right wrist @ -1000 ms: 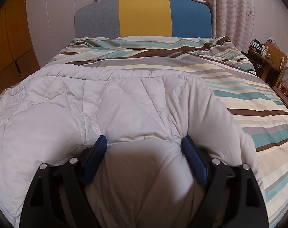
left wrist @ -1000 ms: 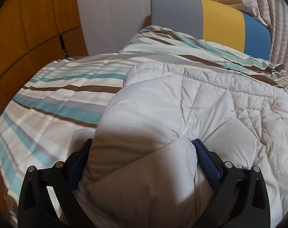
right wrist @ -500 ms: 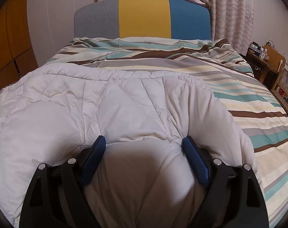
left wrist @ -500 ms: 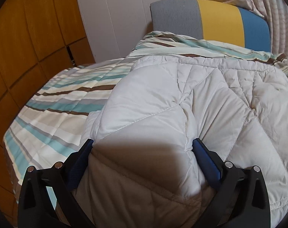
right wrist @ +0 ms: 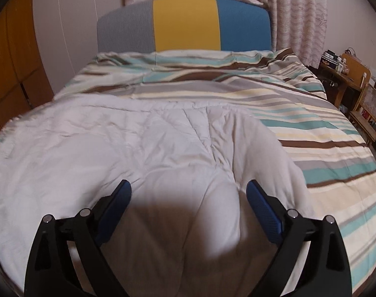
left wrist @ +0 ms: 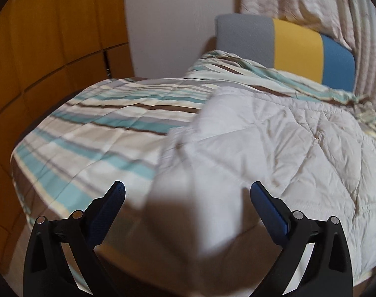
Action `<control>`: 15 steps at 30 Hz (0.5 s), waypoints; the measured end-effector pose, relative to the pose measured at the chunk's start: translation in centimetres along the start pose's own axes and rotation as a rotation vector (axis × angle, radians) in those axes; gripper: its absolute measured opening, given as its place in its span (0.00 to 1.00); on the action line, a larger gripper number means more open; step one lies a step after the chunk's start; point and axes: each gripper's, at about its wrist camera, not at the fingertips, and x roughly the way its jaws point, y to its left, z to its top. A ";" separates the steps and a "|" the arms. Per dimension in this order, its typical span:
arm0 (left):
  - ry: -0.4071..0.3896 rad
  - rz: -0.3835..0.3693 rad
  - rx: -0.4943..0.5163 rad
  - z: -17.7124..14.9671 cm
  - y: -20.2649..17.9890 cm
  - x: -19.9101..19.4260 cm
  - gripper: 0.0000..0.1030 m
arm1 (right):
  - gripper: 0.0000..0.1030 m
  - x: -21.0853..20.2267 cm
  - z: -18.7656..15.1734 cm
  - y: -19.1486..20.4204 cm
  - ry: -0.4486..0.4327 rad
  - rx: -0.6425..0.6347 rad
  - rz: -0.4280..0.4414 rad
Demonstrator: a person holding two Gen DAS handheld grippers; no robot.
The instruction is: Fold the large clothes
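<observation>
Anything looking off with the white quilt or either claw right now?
The white quilt lies bunched between the prongs of the right claw. At the left claw, fabric touches only the right finger; the left one is clear, so that grip looks lost, though the view is blurred.

No readable text, labels, brands, numbers or signs in either view, small items on the wooden side table [right wrist: 346, 74] at the far right of the right wrist view too tiny and blurred to make out
</observation>
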 end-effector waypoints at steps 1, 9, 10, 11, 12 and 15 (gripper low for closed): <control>0.004 -0.009 -0.028 -0.3 0.9 -0.4 0.97 | 0.91 -1.1 -0.4 0.1 -0.016 0.004 0.021; 0.064 -0.073 -0.139 -3.1 4.5 -1.6 0.97 | 0.90 -5.7 -2.6 2.6 -0.043 -0.016 0.118; 0.071 -0.103 -0.153 -3.5 4.6 -1.7 0.97 | 0.90 -6.3 -3.0 3.0 -0.049 -0.017 0.127; 0.074 -0.133 -0.168 -3.7 4.6 -1.8 0.97 | 0.89 -6.7 -3.3 3.4 -0.053 -0.020 0.134; 0.077 -0.168 -0.189 -4.1 4.6 -2.0 0.96 | 0.85 -7.1 -3.7 3.8 -0.056 -0.025 0.144; 0.078 -0.281 -0.248 -4.9 4.5 -2.3 0.95 | 0.62 -8.2 -4.9 5.3 -0.068 -0.050 0.202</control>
